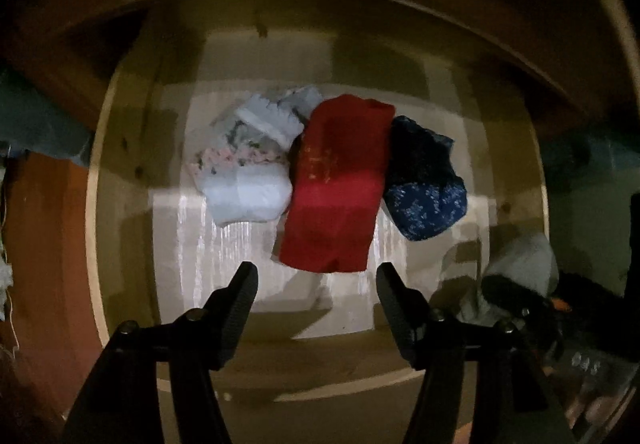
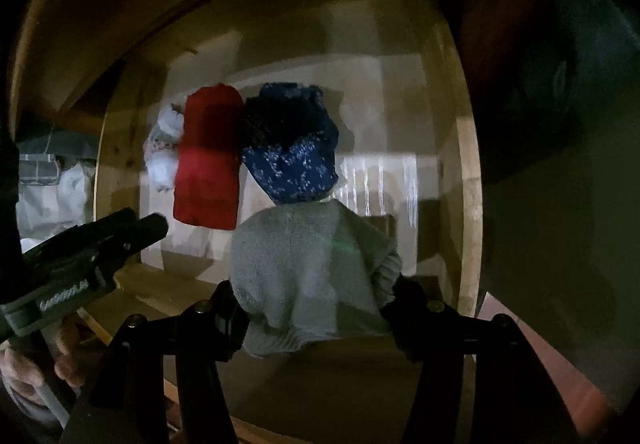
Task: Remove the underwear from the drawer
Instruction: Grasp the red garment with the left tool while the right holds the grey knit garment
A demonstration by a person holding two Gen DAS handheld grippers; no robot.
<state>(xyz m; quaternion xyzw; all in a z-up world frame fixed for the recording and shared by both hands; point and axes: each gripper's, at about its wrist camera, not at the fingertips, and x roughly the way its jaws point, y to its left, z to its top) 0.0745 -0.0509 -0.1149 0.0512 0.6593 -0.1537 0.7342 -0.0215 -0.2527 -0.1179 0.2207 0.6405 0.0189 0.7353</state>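
While the right gripper [image 2: 316, 308] carries a grey knitted piece [image 2: 308, 268] clamped between its jaws above the near end of the open drawer [image 1: 94, 179], the left gripper [image 1: 316, 276] hangs over the drawer with its jaws apart and nothing between them, pointing down at the three folded pieces of underwear that lie side by side on the pale drawer floor: a white piece with a floral print [image 1: 248, 163], a red piece [image 1: 340, 183] in the middle, and a dark blue speckled piece [image 1: 424, 183]. All three touch or slightly overlap along their sides, the red one lying partly over the edge of the white. Judged from this arrangement, the step in hand is the left gripper's descent onto the red piece, whose near edge lies just ahead of the open jaws. A sound approach would lower the jaws straight down astride the fold of the red piece alone, centred across its width, so that neither neighbour is pinched with it; the jaws should close only once both pads flank the cloth, and deep enough to gather all folded layers rather than the top one. The lift should be vertical until the cloth clears the drawer's front wall, since a sideways drag could unfold it or pull the blue piece along. The right gripper should meanwhile carry its grey piece clear, as the two tools stand near each other over the drawer's near edge.
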